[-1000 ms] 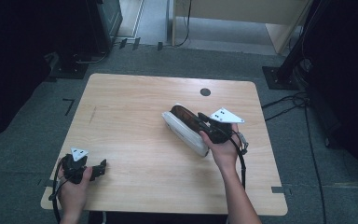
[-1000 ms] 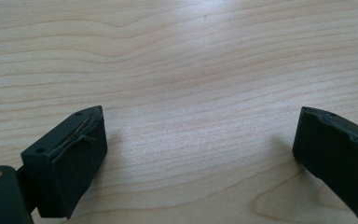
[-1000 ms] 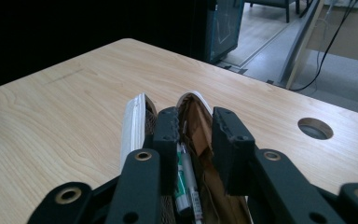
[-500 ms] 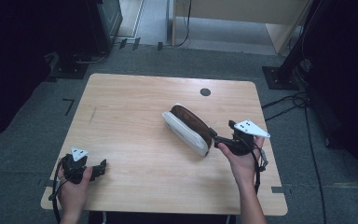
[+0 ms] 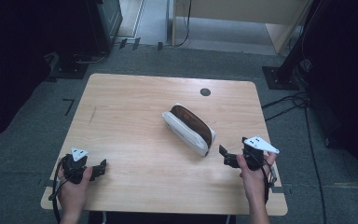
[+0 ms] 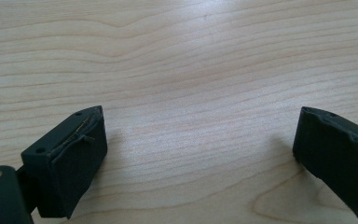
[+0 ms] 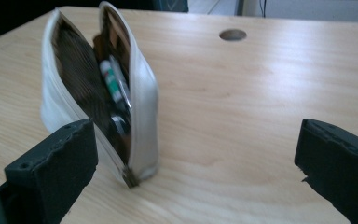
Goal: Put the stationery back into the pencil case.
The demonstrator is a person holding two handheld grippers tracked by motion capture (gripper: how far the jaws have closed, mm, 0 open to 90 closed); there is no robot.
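Note:
A white zip pouch [image 5: 188, 129] with a brown lining stands open on the wooden table [image 5: 135, 107], just right of centre. In the right gripper view the pouch [image 7: 140, 107] gapes and shows a pen-like item [image 7: 114, 81] inside. My right gripper [image 5: 227, 157] is open near the front right, a short way right of the pouch's near end, holding nothing. Its jaws stand wide apart in its own view [image 7: 196, 163]. My left gripper [image 5: 100, 169] rests open at the front left corner, over bare wood [image 6: 196, 144].
A round cable hole [image 5: 205, 92] sits near the table's far right edge. Dark equipment stands [image 5: 279, 74] and cables [image 5: 303, 100] lie on the grey floor around the table.
My right gripper has let go of the pouch and drawn back toward the front right. The pouch stays open on the table. The left gripper has not moved.

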